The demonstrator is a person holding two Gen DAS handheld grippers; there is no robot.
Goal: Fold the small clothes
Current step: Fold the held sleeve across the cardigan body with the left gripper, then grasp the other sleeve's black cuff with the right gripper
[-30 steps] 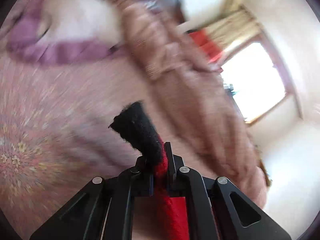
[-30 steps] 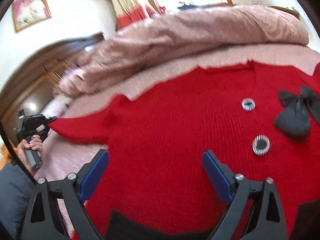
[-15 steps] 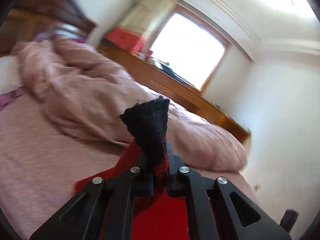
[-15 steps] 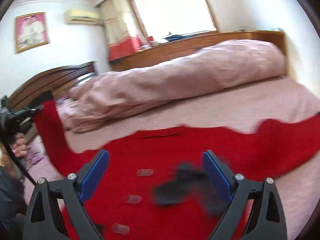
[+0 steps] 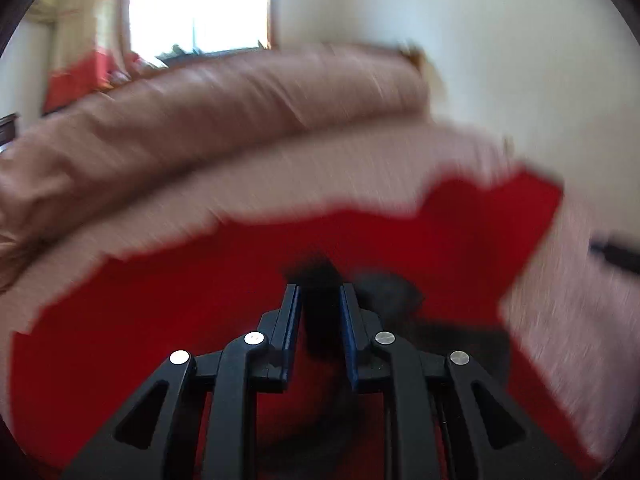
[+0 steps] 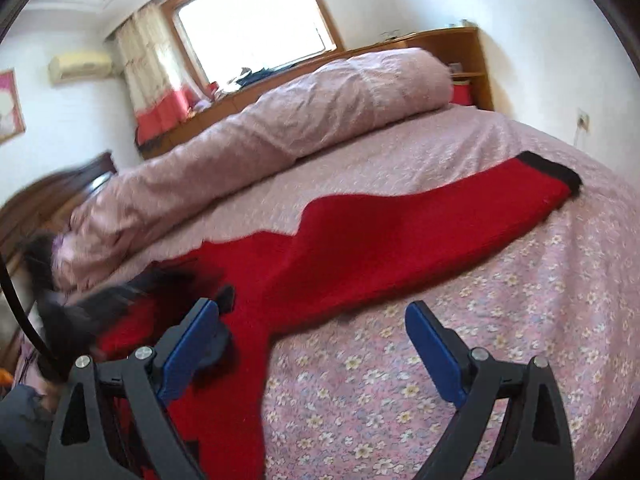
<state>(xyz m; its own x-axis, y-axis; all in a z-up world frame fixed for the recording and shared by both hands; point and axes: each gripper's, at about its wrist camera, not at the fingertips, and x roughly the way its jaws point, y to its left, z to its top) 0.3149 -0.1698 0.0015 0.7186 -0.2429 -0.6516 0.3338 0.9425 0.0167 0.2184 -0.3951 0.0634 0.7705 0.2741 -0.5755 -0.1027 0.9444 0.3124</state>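
A red knit sweater (image 6: 360, 240) lies spread on the bed, its right sleeve stretched out to a black cuff (image 6: 552, 170). In the left wrist view, my left gripper (image 5: 320, 288) hangs over the sweater's red body (image 5: 160, 300). Its jaws are opening, and the other sleeve's black cuff (image 5: 320, 320) still fills the narrow gap between the pads. A dark blur beside it may be the black bow (image 5: 388, 292). My right gripper (image 6: 312, 306) stands wide open above the sweater's edge and the sheet, with nothing between its fingers.
A rolled pink quilt (image 6: 280, 120) lies along the far side of the bed. The floral sheet (image 6: 440, 360) shows in front of the sweater. A wooden headboard (image 6: 40, 200) is at the left, with a wooden cabinet (image 6: 460, 48) and a window behind.
My left gripper has rolled and carried the cuff from the bed's left side in over the sweater body, and its jaws have parted slightly. The open right gripper has shifted right toward the outstretched sleeve.
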